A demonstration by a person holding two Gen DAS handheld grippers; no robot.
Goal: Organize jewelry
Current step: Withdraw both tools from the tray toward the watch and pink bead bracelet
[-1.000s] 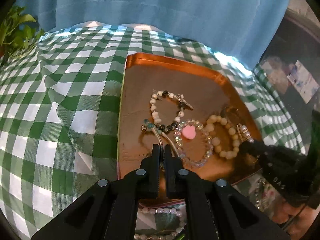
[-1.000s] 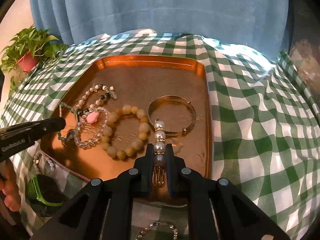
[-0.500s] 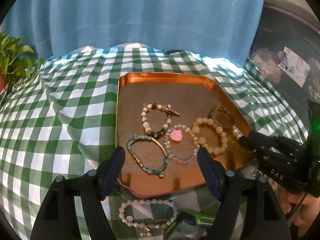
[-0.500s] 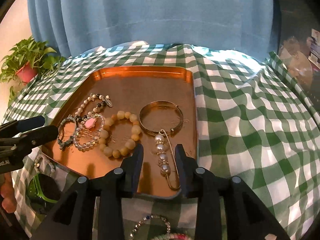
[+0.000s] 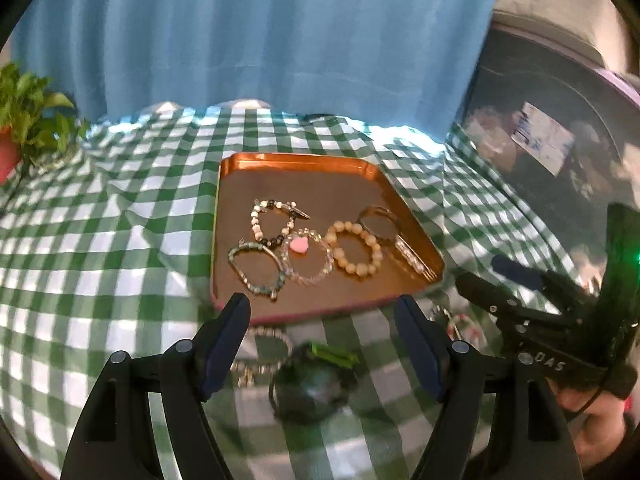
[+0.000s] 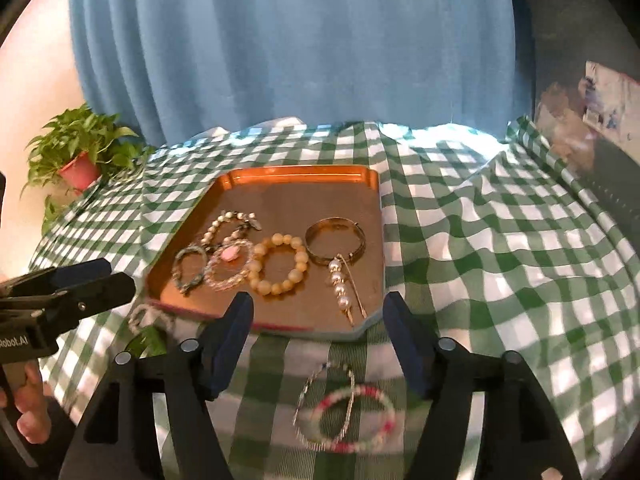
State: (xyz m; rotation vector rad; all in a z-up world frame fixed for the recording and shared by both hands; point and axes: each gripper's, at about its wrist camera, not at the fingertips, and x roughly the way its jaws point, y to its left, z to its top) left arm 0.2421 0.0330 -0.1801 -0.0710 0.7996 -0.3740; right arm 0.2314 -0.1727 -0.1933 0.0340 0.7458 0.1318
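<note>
Copper-coloured metal tray with rounded corners sits on a rumpled green-and-white checked tablecloth, and most of the jewelry is lined up inside it. From the right wrist view, going 9 to 3 o'clock across the tray: a teal beaded bracelet, a clear crystal bracelet with a pink heart charm, a chunky cream bead bracelet, a plain gold bangle, and at 5 o'clock a gold pin strung with pearls. A white-and-black bead bracelet lies behind them.

Left gripper and right gripper both hang just short of the tray's near edge, jaws spread wide, nothing in them.

On the cloth under the right gripper there's a pink-and-green bead bangle overlapping a thin silver hoop, both smeared. Under the left one, a white bead bracelet is half cut off by a finger, and a dark round thing with a green strap is too blurry to make out.
</note>
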